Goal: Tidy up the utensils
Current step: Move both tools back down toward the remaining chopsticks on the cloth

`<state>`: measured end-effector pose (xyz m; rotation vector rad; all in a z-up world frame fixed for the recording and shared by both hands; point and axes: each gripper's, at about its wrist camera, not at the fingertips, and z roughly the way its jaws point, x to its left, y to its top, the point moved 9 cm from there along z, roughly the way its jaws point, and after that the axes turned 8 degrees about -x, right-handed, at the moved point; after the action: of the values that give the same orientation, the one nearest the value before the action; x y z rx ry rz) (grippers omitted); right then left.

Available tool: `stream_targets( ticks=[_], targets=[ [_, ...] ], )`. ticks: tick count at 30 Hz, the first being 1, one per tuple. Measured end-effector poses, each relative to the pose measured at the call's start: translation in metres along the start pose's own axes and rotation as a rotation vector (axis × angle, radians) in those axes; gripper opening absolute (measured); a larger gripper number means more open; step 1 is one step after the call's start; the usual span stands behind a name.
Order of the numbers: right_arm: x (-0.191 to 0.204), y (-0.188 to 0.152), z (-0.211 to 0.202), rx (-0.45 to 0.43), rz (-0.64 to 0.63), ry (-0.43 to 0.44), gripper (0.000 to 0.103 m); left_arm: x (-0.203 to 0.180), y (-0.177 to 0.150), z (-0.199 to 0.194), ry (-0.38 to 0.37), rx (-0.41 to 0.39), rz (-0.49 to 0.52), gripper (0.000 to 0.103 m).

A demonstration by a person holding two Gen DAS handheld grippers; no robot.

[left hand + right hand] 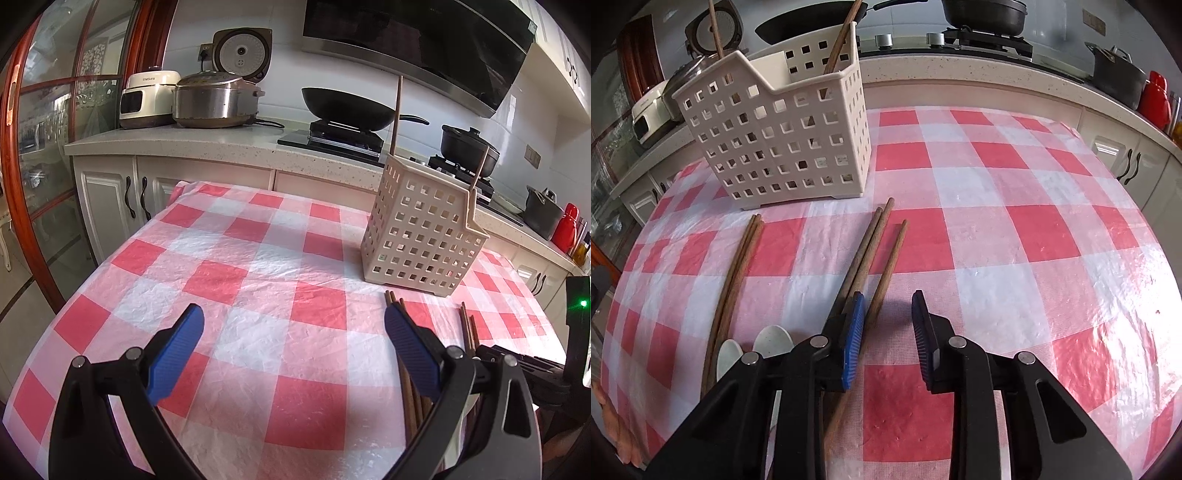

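Two chopsticks (pixel 716 33) already stand in my basket (pixel 783 147); five lie at its 6 o'clock, plus spoons (pixel 772 341). My right gripper (pixel 888 339) straddles one, unclamped; left gripper (pixel 293 350) gapes empty.

A speckled countertop (pixel 236 142) runs along white-tiled walls, above cream cabinets (pixel 107 206). Daylight (bright, from the left) falls through a red-framed glass door (pixel 40 155).

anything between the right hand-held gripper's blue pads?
Yes: one brown chopstick runs between the right hand-held gripper's pads, beside the left pad; the right pad stands clear. Right wrist view shows it.
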<state>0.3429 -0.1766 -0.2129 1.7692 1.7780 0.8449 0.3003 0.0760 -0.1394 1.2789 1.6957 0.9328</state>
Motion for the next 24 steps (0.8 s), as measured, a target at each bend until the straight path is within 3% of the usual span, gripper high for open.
stream_targets(
  ticks=[7, 16, 24],
  targets=[
    [-0.005, -0.001, -0.001, 0.01, -0.028, 0.032, 0.016, 0.0, 0.0, 0.0, 0.002, -0.003, 0.004, 0.095],
    [0.006, -0.004, -0.002, 0.033, -0.239, 0.138, 0.016, -0.009, -0.006, 0.002, -0.004, 0.009, 0.039, 0.095],
    [0.002, 0.0, 0.001, 0.036, -0.171, 0.157, 0.016, -0.024, -0.012, 0.009, -0.021, 0.035, 0.062, 0.095]
  ],
)
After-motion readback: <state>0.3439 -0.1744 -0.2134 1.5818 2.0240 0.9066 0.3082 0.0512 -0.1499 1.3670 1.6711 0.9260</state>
